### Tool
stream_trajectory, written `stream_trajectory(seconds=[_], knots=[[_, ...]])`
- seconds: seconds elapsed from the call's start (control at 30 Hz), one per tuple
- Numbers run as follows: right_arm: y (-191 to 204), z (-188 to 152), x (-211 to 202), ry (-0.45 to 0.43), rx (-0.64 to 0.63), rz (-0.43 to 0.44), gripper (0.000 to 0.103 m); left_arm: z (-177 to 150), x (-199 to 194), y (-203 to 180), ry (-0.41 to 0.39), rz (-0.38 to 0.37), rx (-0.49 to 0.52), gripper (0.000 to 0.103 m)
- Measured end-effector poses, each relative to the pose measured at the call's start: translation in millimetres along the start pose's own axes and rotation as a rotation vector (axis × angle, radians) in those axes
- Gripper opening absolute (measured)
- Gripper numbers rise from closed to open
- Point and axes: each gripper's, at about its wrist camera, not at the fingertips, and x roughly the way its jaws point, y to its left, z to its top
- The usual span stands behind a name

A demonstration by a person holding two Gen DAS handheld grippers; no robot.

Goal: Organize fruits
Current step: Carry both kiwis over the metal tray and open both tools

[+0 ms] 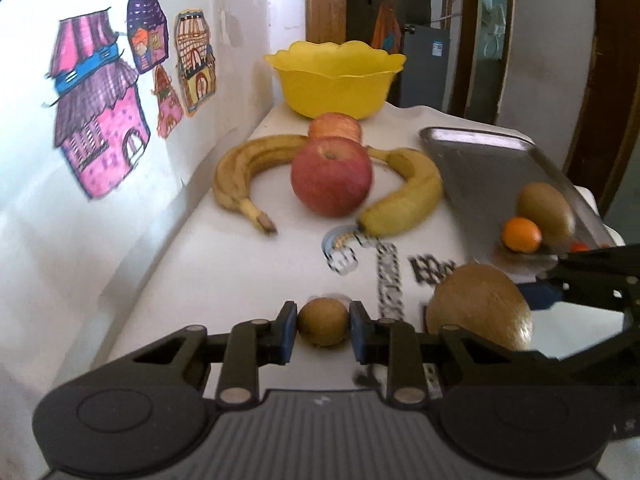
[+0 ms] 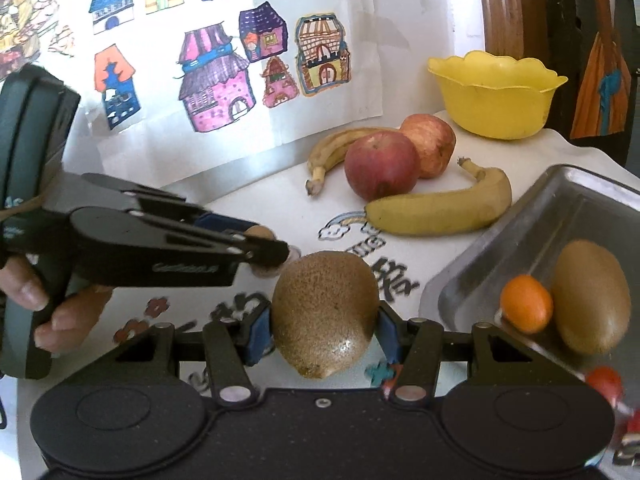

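Between the left gripper's (image 1: 323,322) blue pads a small brown fruit (image 1: 323,327), kiwi-like, is sitting clamped at its widest girth, just above the white tabletop (image 1: 200,264). Right gripper (image 2: 324,330) is pinching a large kiwi (image 2: 325,312) across its middle, near the steel tray (image 2: 560,208) already holding a kiwi and a small orange. Both fruits are looking light but soft and fuzzy-skinned, so bruising is likely under hard squeeze; gripping across the belly is judged safest.
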Motion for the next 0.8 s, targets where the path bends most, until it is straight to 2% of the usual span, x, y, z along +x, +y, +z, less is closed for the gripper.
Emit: stream_trajectory(seconds=[0.43, 0.8], knots=[[8, -46, -58, -0.023, 0.09, -0.038, 0.056, -35, -46, -47, 0.02, -0.106, 0.013, 0.03], [-14, -77, -110, -0.101, 0.193, -0.122, 0.056, -28, -47, -92, -0.004, -0.153, 0.031, 0.03]])
